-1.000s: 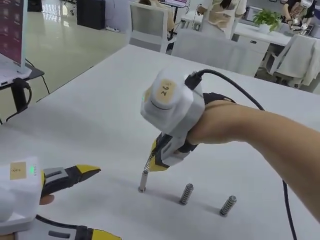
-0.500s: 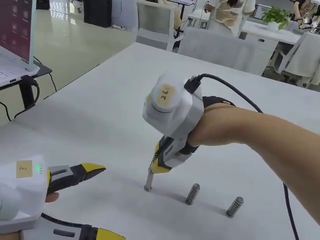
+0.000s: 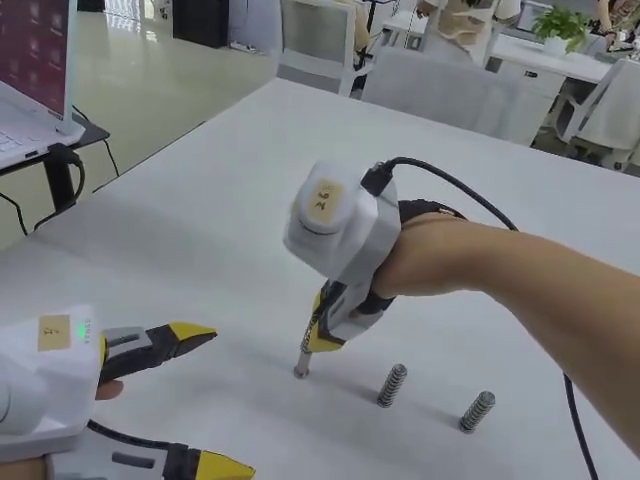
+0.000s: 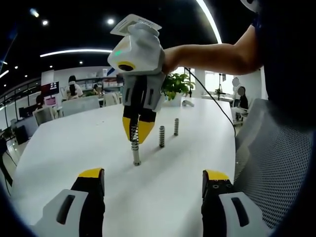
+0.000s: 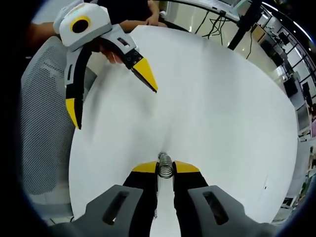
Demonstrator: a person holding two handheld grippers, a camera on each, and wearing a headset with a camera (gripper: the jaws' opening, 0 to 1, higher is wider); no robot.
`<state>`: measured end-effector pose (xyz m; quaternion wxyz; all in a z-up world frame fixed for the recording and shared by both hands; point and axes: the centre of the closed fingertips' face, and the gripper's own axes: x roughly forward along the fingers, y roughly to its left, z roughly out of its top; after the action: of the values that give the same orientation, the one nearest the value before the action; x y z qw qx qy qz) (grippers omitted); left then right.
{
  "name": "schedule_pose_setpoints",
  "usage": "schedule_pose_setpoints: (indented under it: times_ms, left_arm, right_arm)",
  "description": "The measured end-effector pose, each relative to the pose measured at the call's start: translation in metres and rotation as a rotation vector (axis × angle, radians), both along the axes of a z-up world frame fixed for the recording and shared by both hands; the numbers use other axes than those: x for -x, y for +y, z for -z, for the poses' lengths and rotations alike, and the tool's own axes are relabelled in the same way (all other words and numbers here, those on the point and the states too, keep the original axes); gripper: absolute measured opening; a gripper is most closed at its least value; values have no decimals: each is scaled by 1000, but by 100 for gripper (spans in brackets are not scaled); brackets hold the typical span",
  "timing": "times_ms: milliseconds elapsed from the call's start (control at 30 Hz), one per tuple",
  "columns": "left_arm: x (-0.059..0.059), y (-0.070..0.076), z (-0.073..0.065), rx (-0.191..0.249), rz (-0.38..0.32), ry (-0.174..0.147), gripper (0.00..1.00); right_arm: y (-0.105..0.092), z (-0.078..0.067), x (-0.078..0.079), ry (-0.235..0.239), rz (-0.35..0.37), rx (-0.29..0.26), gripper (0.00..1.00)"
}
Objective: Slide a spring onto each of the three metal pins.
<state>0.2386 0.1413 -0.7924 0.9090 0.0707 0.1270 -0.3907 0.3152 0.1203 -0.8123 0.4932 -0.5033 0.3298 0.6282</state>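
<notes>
your right gripper [image 3: 318, 340] points down at the white table [image 3: 200, 230]. its two yellow tips are pinched on a small spring [image 5: 165, 165]. the spring pokes up between the tips in the right gripper view. in the left gripper view the spring hangs straight down from those tips. its low end sits right on top of a thin metal pin [image 4: 136, 158]. the bottom part of that pin is bare, and its foot stands on the table. you cannot tell how far the pin goes up inside the spring.

just beside that pin, on your right in the head view, stands a second pin [image 3: 392, 385]. a spring is wrapped all the way down it. a third pin [image 3: 477, 411] stands a bit further to the right, and it wears a spring too. the three pins make a short row, each one apart from the next.

your left gripper [image 3: 230, 398] is down at the near left of the table, well away from the pins. its yellow tips are spread wide and nothing is between them. it points toward the pins from the side.

a black cable [image 3: 470, 195] runs from the right gripper back over your arm [image 3: 520, 290].
</notes>
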Motion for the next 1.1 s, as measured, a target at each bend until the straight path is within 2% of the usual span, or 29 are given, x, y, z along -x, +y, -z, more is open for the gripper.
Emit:
schedule_pose_setpoints:
  times_ms: [233,433,633,833,1100]
  left_arm:
    - [0,-1,1,0,4,3,77]
    - [-1,0,1,0,2,5,76]
    - [0,-1,1,-2,2,6,76]
    - [0,0,0,-7,4,8,76]
    - [1,0,0,-8,4,10,75]
  right_arm:
    - [2,14,1,-4,-1,26,9]
    - [3,21,3,9,15,19,9]
    - [2,28,3,0,17,27,9]
    - [2,34,5,12,27,33,9]
    - [2,35,5,24,37,27,9]
